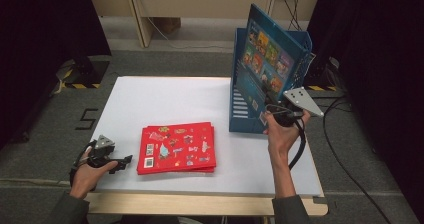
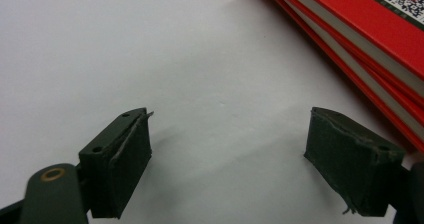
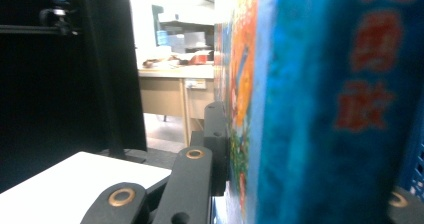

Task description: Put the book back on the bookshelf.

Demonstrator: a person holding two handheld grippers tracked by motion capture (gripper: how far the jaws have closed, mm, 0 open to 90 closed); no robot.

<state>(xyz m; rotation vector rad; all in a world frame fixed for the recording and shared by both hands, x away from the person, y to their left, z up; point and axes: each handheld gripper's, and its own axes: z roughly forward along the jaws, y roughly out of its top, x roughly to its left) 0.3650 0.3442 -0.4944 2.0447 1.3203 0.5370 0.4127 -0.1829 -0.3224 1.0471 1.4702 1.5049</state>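
A stack of red picture books (image 1: 176,148) lies flat on the white tabletop (image 1: 165,99); in the left gripper view its edge (image 2: 360,29) shows at the upper right. My left gripper (image 1: 125,161) rests on the table just left of that stack, its jaws open with nothing between them (image 2: 230,144). At the right, my right gripper (image 1: 274,110) is shut on the lower edge of a blue picture book (image 1: 270,59) and holds it upright, tilted, at a blue file rack (image 1: 240,111). In the right gripper view the blue book (image 3: 320,84) stands between my right gripper's jaws (image 3: 310,179).
The blue rack stands at the table's right rear corner. Black curtains (image 1: 45,34) hang on both sides. A cable (image 1: 330,134) trails from the right gripper onto the floor. A wooden table leg (image 1: 140,19) stands behind the table.
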